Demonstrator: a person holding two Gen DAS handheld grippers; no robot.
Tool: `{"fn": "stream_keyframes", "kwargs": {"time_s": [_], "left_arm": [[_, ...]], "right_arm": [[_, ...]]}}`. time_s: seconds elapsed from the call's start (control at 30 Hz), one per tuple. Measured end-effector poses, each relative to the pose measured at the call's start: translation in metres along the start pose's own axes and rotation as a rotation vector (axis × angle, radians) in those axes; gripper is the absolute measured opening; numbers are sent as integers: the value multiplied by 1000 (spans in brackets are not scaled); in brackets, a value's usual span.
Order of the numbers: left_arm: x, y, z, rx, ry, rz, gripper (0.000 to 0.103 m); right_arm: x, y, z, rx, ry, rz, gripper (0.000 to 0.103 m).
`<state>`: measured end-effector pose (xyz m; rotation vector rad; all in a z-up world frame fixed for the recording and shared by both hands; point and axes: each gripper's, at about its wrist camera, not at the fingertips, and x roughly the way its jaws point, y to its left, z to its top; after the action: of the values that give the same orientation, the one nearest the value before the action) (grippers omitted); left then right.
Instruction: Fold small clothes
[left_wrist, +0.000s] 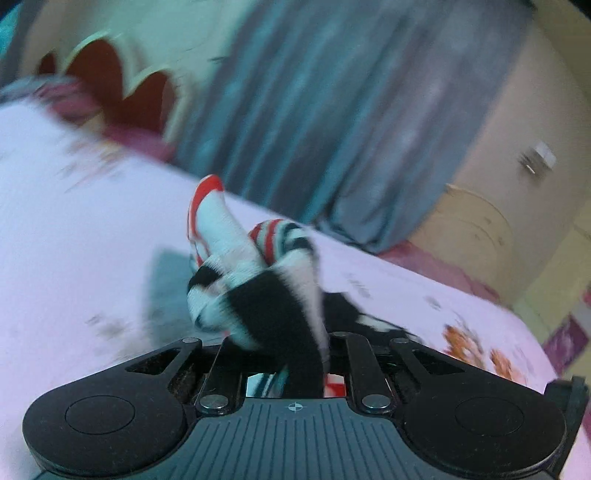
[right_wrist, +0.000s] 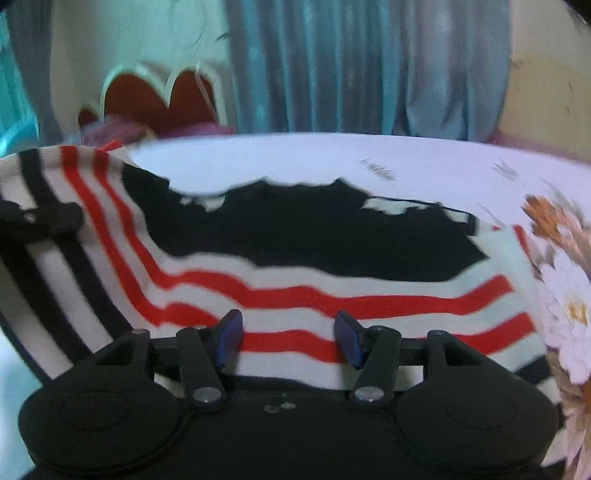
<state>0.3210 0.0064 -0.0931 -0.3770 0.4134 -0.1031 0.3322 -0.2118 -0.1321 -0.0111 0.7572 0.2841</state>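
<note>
A small knit garment (right_wrist: 295, 291) with white, red and black stripes and a black panel lies on the bed. In the right wrist view my right gripper (right_wrist: 288, 339) is open, its blue fingertips (right_wrist: 231, 336) apart just above the striped hem. My left gripper (left_wrist: 284, 350) is shut on a bunched part of the garment (left_wrist: 258, 280), lifted off the bed; its fingers are hidden by the cloth. The left gripper also shows in the right wrist view (right_wrist: 44, 218) at the garment's left edge. Both views are motion-blurred.
The bed has a pale pink floral sheet (right_wrist: 369, 158). A blue-grey curtain (right_wrist: 351, 62) hangs behind it. A headboard with red scalloped panels (right_wrist: 159, 99) stands at the far left. A beige cabinet (left_wrist: 472, 229) stands beside the bed.
</note>
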Motion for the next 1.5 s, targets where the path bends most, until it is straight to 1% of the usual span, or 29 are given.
{"fn": "stream_keyframes", "kwargs": {"time_s": [0.07,0.13,0.23,0.3,0.37,0.4,0.43,0.47,0.5,0.53,0.57,0.63,0.67,0.73,0.8,0.9,0.93,1.0,1.1,1.13,1.17,1.23,1.3,1.4,1.5], "left_arm": [[7,-35,0,86,6,-41,14],[16,-62,-5,130,30,-87,14],[33,-100,-27,203,105,-147,14],[45,-123,-50,272,167,-160,15],[53,-138,-73,352,227,-154,16],[53,-144,-84,395,226,-131,17],[50,-146,-90,425,208,-119,24],[45,-148,-93,453,200,-116,42],[41,-150,-93,464,208,-127,52],[37,-155,-94,471,216,-147,72],[29,-160,-94,482,220,-164,80],[15,-165,-96,515,227,-184,80],[5,-166,-99,522,229,-194,80],[-11,-159,-96,488,219,-210,80],[-26,-143,-86,433,187,-199,80],[-48,-112,-70,365,145,-127,80],[-52,-102,-64,343,139,-103,80],[-58,-83,-54,305,119,-41,80],[-54,-60,-42,258,108,29,80],[-52,-55,-39,243,109,41,80],[-50,-51,-38,231,109,53,80],[-45,-51,-35,220,105,63,80],[-40,-53,-35,213,100,57,80],[-15,-65,-31,211,97,25,80],[5,-83,-29,231,104,-17,80]], "right_arm": [[-17,-23,2,47,-23,9,55],[-32,-48,2,70,-34,-6,55],[-54,-87,-2,116,-38,-55,55],[-67,-111,-8,154,-34,-87,55],[-76,-132,-14,191,-28,-110,55],[-80,-142,-17,216,-25,-110,55],[-82,-148,-18,241,-26,-95,55],[-85,-154,-18,267,-26,-71,55],[-86,-157,-18,290,-25,-40,55],[-85,-158,-15,311,-27,-4,57],[-85,-160,-13,333,-33,34,62],[-81,-160,-6,382,-34,112,67],[-78,-159,-2,402,-28,152,67],[-71,-154,3,419,-7,215,67],[-57,-148,6,406,52,234,67],[-37,-143,2,415,116,219,60],[-32,-143,0,430,132,222,56],[-21,-145,-5,462,155,242,54],[-13,-140,-3,453,152,243,41],[-13,-138,-2,448,152,247,32],[-12,-135,1,438,150,255,28],[-16,-131,4,399,130,240,24],[-30,-126,9,349,74,215,22],[-55,-120,18,251,-39,135,21],[-76,-124,20,206,-108,66,21]]}}
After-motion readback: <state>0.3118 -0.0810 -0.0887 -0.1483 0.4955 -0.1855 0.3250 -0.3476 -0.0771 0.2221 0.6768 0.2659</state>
